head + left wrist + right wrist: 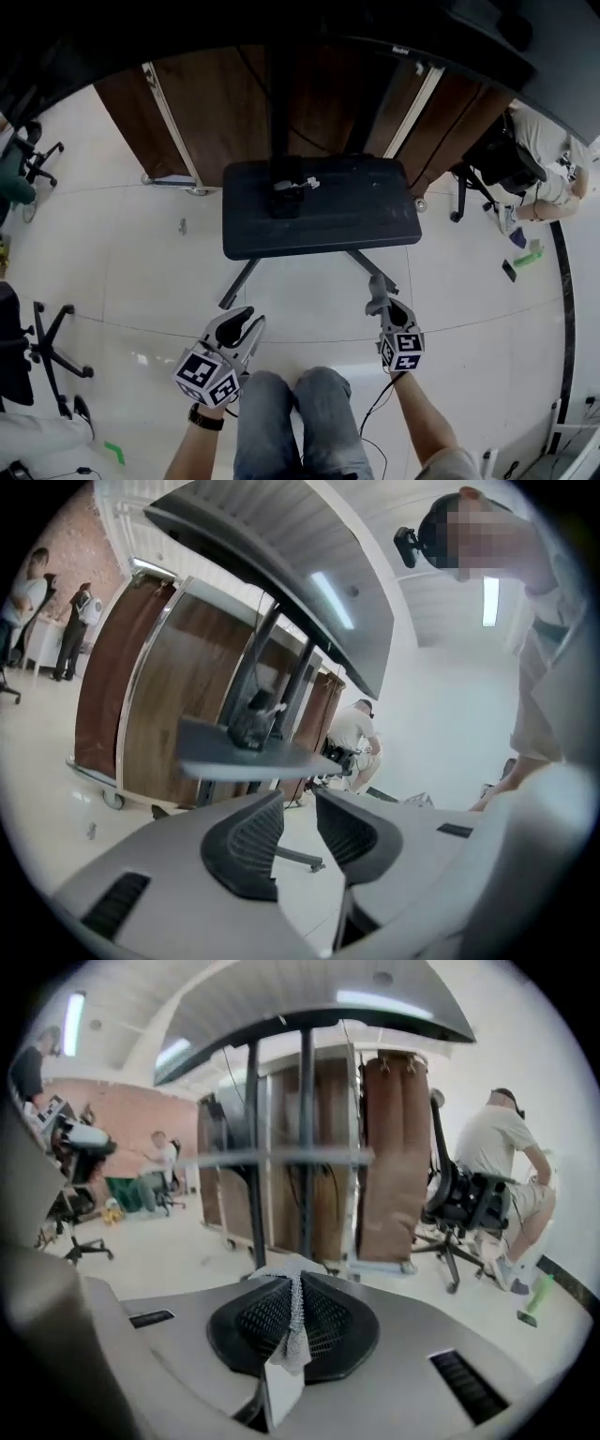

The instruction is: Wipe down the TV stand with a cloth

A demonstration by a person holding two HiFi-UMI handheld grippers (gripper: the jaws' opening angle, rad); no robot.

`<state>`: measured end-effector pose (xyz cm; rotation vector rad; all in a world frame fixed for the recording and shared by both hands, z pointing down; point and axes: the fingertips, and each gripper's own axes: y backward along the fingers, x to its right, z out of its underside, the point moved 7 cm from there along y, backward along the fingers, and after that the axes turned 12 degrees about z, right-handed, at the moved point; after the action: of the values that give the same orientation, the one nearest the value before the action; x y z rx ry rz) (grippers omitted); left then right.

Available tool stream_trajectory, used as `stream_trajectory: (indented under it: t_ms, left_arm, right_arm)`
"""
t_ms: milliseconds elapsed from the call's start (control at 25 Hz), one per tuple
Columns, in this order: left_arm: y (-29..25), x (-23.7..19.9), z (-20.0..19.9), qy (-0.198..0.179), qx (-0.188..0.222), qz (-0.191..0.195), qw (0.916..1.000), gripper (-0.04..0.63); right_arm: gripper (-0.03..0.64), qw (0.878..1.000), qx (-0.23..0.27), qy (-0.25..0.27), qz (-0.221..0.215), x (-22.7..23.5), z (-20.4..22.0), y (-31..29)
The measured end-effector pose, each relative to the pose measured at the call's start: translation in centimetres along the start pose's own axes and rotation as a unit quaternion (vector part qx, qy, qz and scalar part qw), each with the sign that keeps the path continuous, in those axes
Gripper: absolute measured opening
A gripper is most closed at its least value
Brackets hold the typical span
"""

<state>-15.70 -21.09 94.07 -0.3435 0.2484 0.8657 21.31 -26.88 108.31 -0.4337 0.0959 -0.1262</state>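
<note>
Right gripper is clamped tight on a thin grey cloth, pinched and ready, held short of the TV stand's dark shelf — no contact yet. Left gripper hangs jaws apart, empty — likely just keeping clear.

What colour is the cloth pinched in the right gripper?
The cloth is light grey, mesh-textured; right gripper view shows it best.

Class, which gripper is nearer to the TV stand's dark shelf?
Right. The right gripper, shut on a cloth, is close in front of the TV stand shelf; the left gripper is farther back.
</note>
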Motion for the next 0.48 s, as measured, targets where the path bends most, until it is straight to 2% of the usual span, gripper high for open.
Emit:
stream_trajectory:
  t_ms: [120, 280, 360, 480]
  left_arm:
    - [5.4, 10.4, -14.2, -0.037, 0.005, 0.003, 0.9993, 0.129]
    - [13.6, 23.9, -34.3, -0.083, 0.028, -0.026, 0.9958, 0.129]
    - [18.0, 28.8, -41.9, -0.11, 0.036, -0.041, 0.9924, 0.129]
    - [24.0, 34.1, -48.7, -0.143, 0.055, -0.054, 0.9867, 0.129]
  right_arm:
    - [0.005, 0.995, 0.09, -0.012, -0.029, -4.4, -18.9, 15.7]
    - [0.005, 0.984, 0.167, -0.058, -0.037, -5.8, -41.6, 35.6]
    - [0.005, 0.977, 0.196, -0.07, -0.036, -6.3, -49.6, 43.8]
    - [0.005, 0.97, 0.232, -0.074, -0.029, -6.6, -56.1, 53.3]
